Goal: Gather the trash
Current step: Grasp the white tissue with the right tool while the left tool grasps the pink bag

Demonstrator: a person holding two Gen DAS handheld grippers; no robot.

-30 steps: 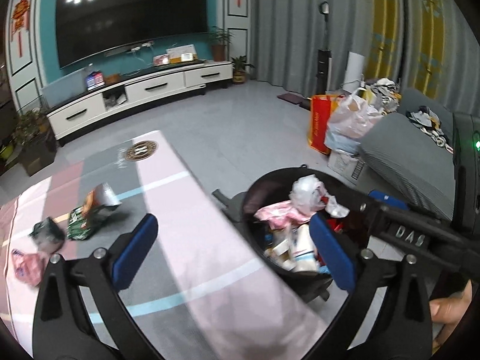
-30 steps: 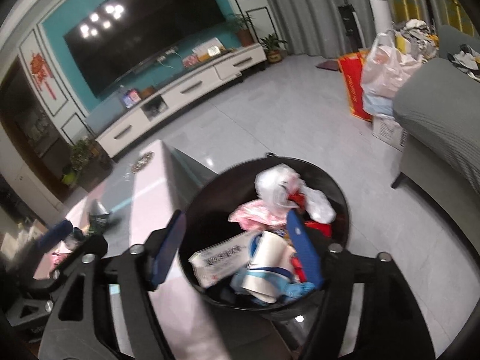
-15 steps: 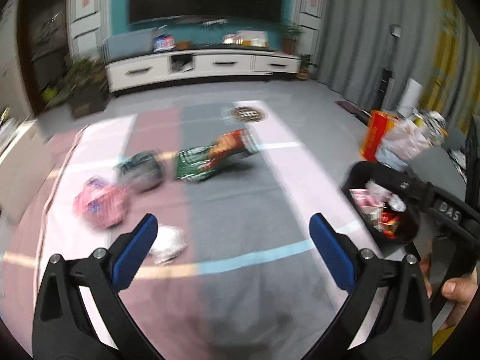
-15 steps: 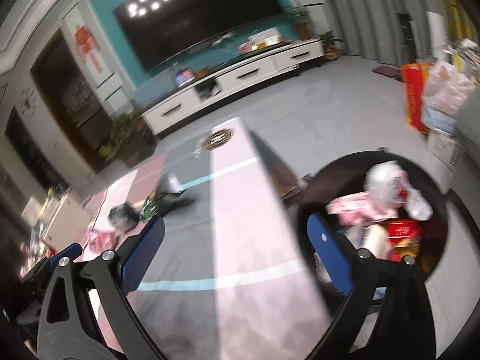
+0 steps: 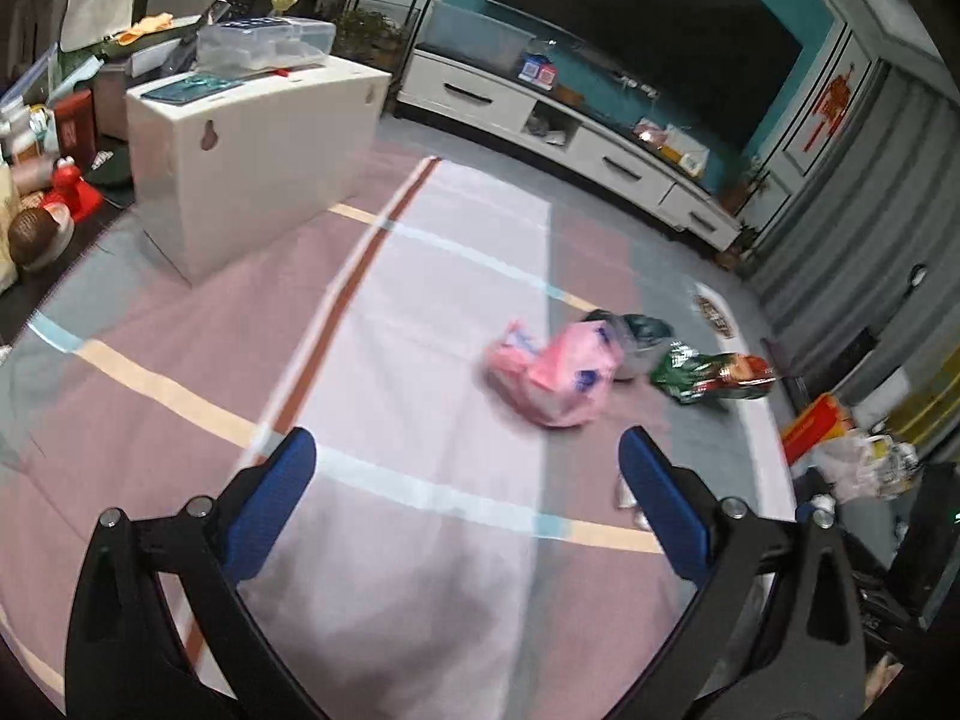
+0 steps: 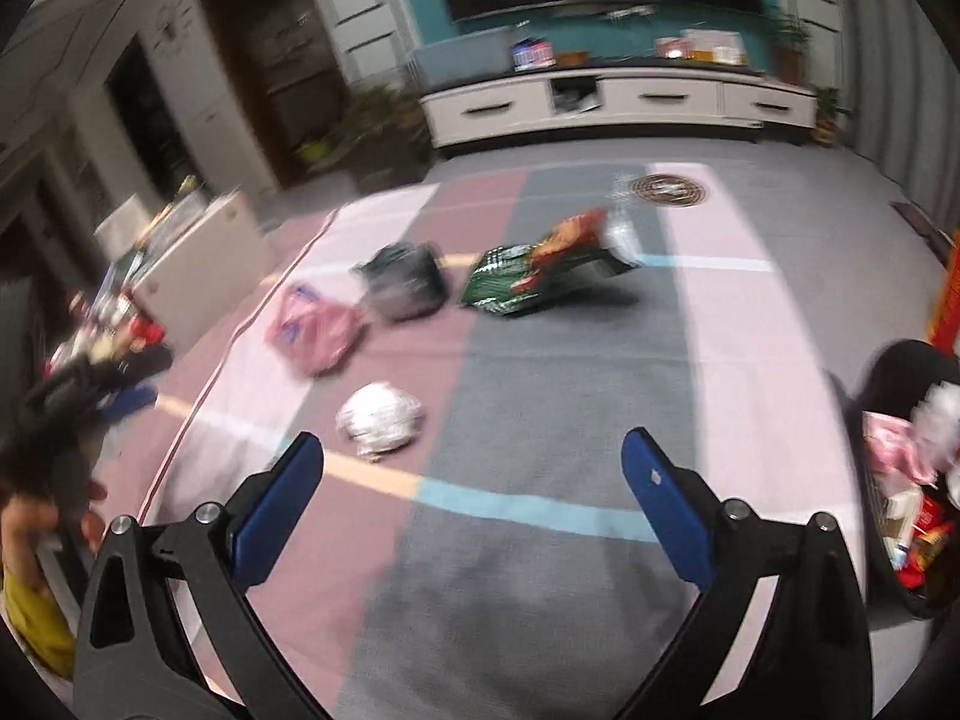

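Trash lies on a striped carpet. In the left wrist view a pink wrapper sits ahead of my open left gripper, with a dark bag and a green-red snack bag beyond it. The right wrist view shows a crumpled foil ball just ahead and left of my open right gripper, then the pink wrapper, dark bag and snack bag farther off. The black trash bin, full of rubbish, stands at the right edge. Nothing is between either pair of fingers.
A white cabinet with clutter on top stands at the carpet's left. A white TV stand and a dark screen line the far wall. Bags sit on the floor at the right. A person's hand with the other gripper shows at the left.
Both grippers have swung left, away from the bin and over the carpet. The litter now lies in front of them. The right jaws opened wider; the box once between them stayed in the bin.
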